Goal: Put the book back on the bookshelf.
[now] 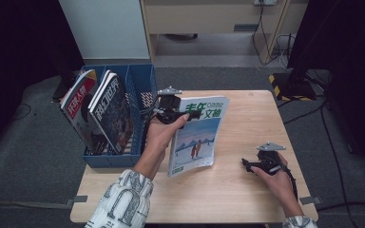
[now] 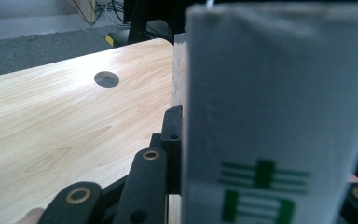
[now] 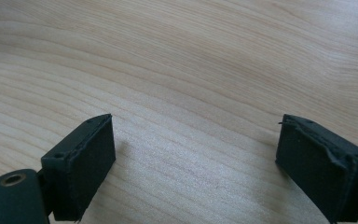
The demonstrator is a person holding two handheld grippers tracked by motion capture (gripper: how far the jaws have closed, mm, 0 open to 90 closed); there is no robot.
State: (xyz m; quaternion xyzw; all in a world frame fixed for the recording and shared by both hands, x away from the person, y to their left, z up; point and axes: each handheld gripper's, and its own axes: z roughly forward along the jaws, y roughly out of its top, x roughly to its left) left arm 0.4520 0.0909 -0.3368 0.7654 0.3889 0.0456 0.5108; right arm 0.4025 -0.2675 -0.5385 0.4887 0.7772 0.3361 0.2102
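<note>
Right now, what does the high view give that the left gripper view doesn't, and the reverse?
High view alone: the blue rack with two magazines, the right tool open, low over the table, and the person's hands. Left gripper view alone: a round grey hole in the tabletop, and the jaw pressed against the cover, close up. Both: the left tool shut on the green-titled magazine, over the wooden table.

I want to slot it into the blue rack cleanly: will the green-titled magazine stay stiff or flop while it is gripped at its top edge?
The magazine probably sags somewhat: it looks thin and soft-covered, and the left gripper clamps only its top edge. Its lower corner appears to rest on the table, which likely steadies it. The glossy-looking cover may slip between the jaws.
</note>
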